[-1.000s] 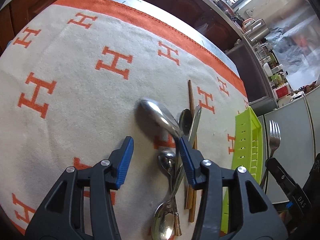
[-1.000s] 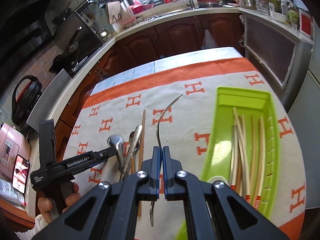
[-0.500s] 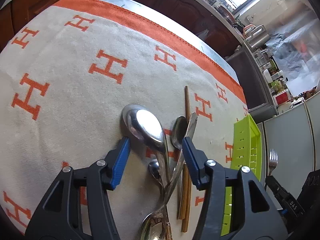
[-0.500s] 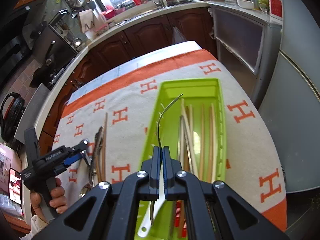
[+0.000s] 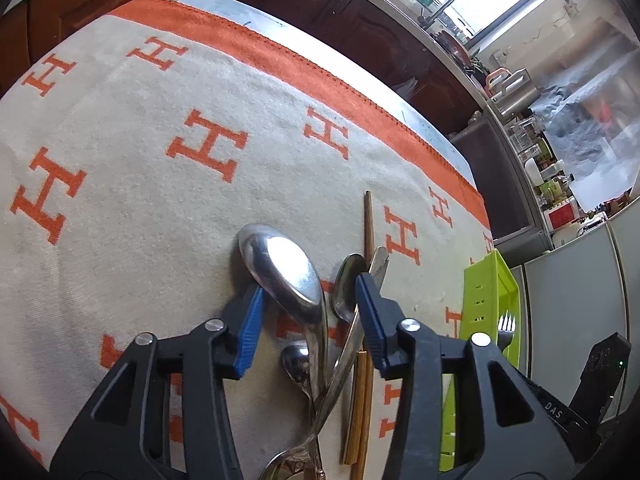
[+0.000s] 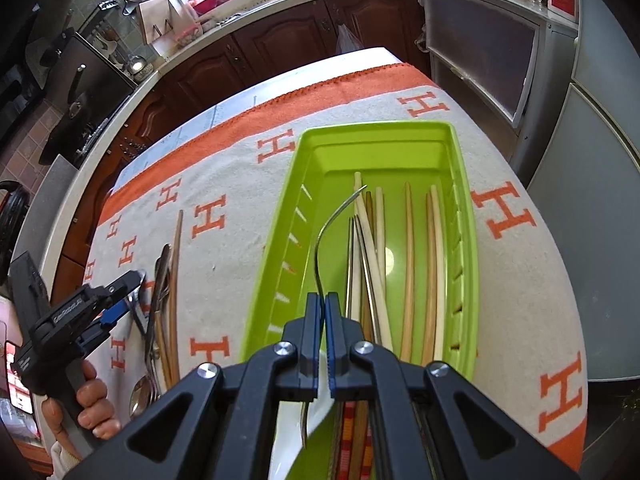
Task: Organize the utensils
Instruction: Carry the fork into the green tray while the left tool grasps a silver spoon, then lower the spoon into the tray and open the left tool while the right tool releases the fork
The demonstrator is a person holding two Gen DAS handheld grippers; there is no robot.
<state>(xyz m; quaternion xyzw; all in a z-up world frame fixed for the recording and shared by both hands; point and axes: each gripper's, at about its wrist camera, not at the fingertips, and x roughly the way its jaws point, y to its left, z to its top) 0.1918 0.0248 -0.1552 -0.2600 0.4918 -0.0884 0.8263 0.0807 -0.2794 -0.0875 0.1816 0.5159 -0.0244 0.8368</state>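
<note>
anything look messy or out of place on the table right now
Yes: the loose cutlery beside the green tray lies in a crossed heap, spoons overlapping each other and brown chopsticks. The left gripper is closing around the big spoon. In the tray the chopsticks lie roughly parallel.

Your right gripper [image 6: 323, 312] is clamped on a fork [image 6: 334, 224] at frame centre, over the green tray [image 6: 272, 264] of chopsticks [image 6: 408, 264]. At lower left, your left gripper [image 6: 132, 292], jaws closing, sits at the spoons [image 6: 154, 308] on the towel [image 6: 224, 248].
</note>
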